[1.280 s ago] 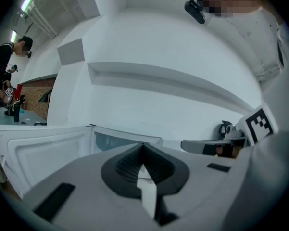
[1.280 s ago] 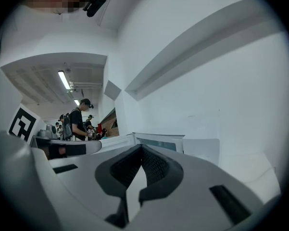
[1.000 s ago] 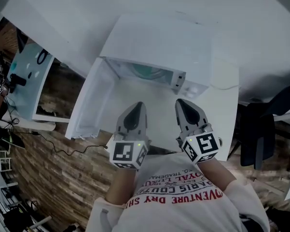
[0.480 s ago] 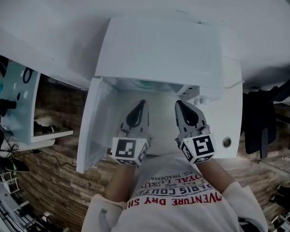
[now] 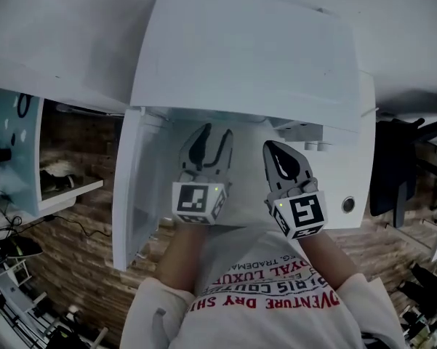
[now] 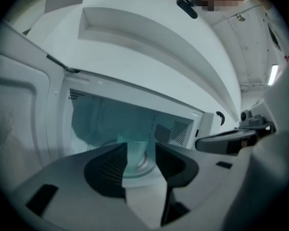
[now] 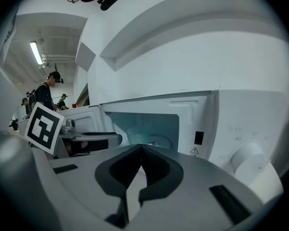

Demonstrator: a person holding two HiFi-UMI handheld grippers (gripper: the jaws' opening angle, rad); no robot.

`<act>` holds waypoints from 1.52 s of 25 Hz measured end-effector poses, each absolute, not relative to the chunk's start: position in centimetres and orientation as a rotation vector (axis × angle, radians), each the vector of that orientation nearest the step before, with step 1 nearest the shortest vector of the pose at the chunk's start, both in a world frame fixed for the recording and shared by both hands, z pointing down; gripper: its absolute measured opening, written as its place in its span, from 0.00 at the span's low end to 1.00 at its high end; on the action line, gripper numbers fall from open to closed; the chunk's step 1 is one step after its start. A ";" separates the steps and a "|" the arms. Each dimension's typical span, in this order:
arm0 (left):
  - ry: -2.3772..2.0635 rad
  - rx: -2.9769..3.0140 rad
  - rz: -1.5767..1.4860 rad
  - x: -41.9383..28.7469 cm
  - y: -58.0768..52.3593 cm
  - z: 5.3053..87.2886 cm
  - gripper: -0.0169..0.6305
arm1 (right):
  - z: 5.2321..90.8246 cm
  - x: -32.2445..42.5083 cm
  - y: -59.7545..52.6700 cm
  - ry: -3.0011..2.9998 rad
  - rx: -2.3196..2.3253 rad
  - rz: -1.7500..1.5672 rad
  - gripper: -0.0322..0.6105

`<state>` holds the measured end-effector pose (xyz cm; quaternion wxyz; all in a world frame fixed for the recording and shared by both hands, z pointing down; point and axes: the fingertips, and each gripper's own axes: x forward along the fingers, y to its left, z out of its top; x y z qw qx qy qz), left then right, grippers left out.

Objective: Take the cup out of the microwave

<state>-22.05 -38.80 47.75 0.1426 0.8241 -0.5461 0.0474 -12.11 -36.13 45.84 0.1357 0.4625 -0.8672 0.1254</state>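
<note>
The white microwave (image 5: 247, 57) stands with its door (image 5: 134, 187) swung open to the left. Inside its pale green cavity (image 6: 130, 124), a light, ribbed cup (image 6: 136, 148) sits upright on the turntable. My left gripper (image 6: 141, 154) is in front of the opening, level with the cup; its jaws are opening with nothing between them, and the cup shows beyond the gap. In the head view the left gripper (image 5: 209, 133) reaches under the oven's top edge, which hides the cup. My right gripper (image 5: 274, 151) hangs beside it, jaws shut and empty, before the cavity (image 7: 149, 126).
The control panel with a round knob (image 7: 247, 160) is right of the cavity. The open door walls off the left side. A dark chair (image 5: 393, 173) stands at the right. People (image 7: 48, 93) stand far off in the right gripper view.
Both grippers have moved forward toward the microwave opening. The left jaws, shut before, now stand apart. The right jaws stay shut.
</note>
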 end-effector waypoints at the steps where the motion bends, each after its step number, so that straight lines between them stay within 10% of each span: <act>1: -1.581 2.367 0.143 -22.1 -39.3 48.3 0.29 | 46.0 -12.2 -36.3 -2.508 1.338 0.360 0.07; 13: -1.606 2.367 0.277 -21.7 -44.2 52.8 0.66 | 46.6 -13.5 -36.5 -2.503 1.302 0.309 0.07; 38: -1.580 2.417 0.397 -20.4 -48.0 53.9 0.61 | 46.9 -11.2 -36.5 -2.456 1.368 0.310 0.07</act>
